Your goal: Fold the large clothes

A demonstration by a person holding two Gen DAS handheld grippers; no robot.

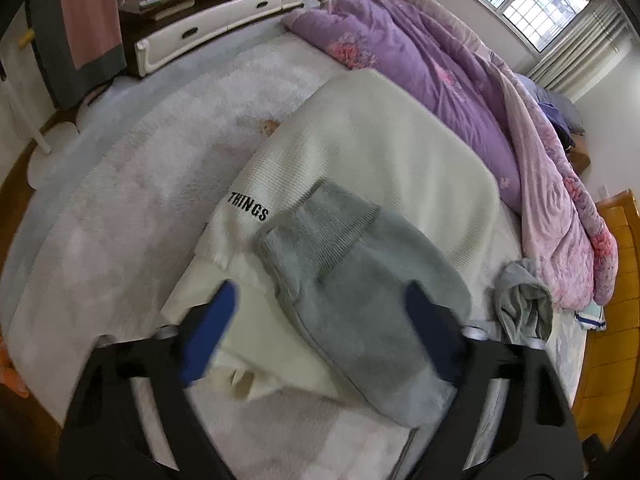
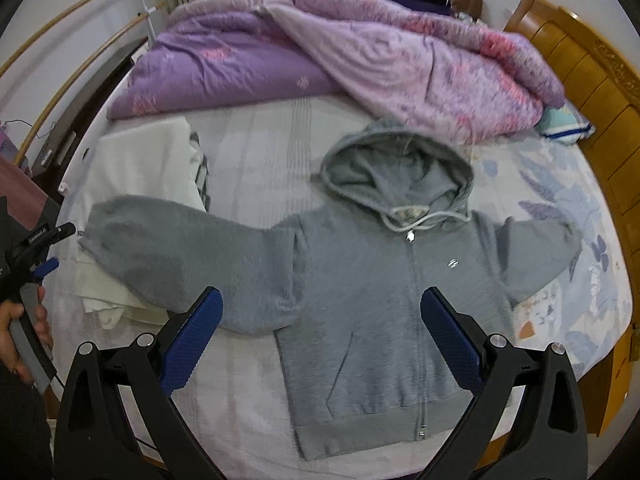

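A grey zip hoodie (image 2: 360, 280) lies face up on the bed, hood (image 2: 400, 168) at the far end and both sleeves spread out. My right gripper (image 2: 320, 294) hangs open above its chest and front pocket, touching nothing. One sleeve (image 1: 360, 280) lies across a folded white garment (image 1: 360, 140) printed "THINGS", its ribbed cuff (image 1: 320, 220) pointing away. My left gripper (image 1: 320, 292) stands open over that sleeve, with the cloth below and between its blue fingers (image 1: 212, 332) and no visible grip. The right wrist view shows the left gripper (image 2: 56, 248) at the far left, held by a hand (image 2: 16, 332).
A crumpled purple and pink quilt (image 2: 320, 60) fills the far side of the bed. The wooden headboard (image 2: 580, 80) runs along the right. A fluffy white blanket (image 1: 140, 160) covers the bed's left part. A low drawer cabinet (image 1: 220, 20) stands beyond it.
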